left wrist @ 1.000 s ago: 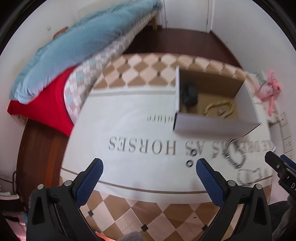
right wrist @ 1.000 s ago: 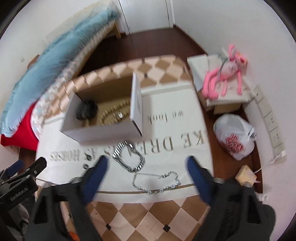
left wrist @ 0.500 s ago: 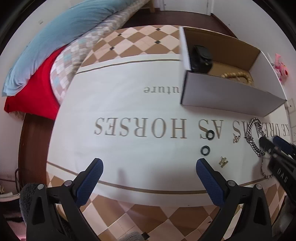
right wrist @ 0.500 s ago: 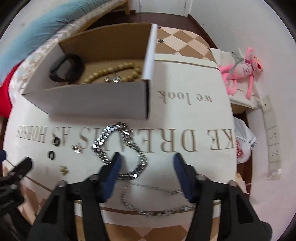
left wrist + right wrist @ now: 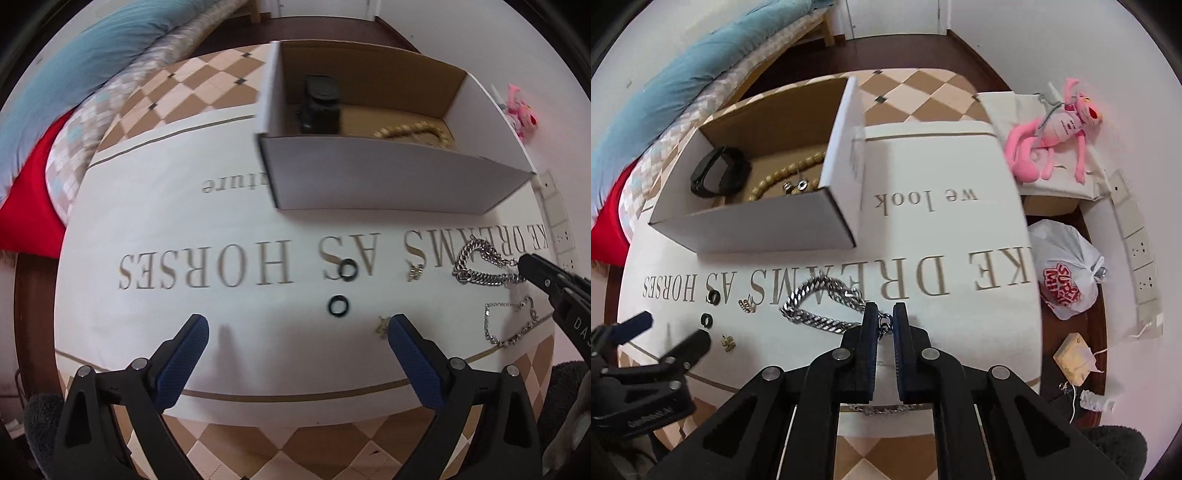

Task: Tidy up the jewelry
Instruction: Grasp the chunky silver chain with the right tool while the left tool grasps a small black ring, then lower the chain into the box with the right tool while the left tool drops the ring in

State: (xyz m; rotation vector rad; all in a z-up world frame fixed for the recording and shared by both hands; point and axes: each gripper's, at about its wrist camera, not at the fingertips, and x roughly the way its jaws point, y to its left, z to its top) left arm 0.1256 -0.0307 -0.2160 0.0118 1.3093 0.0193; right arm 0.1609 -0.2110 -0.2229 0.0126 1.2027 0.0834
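Note:
An open cardboard box (image 5: pixel 757 225) (image 5: pixel 388 184) on the white printed cloth holds a black band (image 5: pixel 718 171), a bead bracelet (image 5: pixel 783 175) and small silver pieces. My right gripper (image 5: pixel 884 312) is shut on one end of the thick silver chain bracelet (image 5: pixel 820 302) (image 5: pixel 480 266), which lies on the cloth. A thin silver chain (image 5: pixel 509 325) lies nearer me. My left gripper (image 5: pixel 295 328) is open and empty above the cloth, just short of two black rings (image 5: pixel 338 305) (image 5: pixel 348 268) and two small gold earrings (image 5: pixel 382 326) (image 5: pixel 414 272).
A pink plush toy (image 5: pixel 1060 129) lies on a side box at the right. A white plastic bag (image 5: pixel 1067 269) and a small yellow item (image 5: pixel 1071 358) are on the floor. Blue, checked and red bedding (image 5: pixel 55 122) lies at the left.
My right gripper has moved down and closed its fingers on the thick chain's end. My left gripper has moved forward toward the rings and stayed open.

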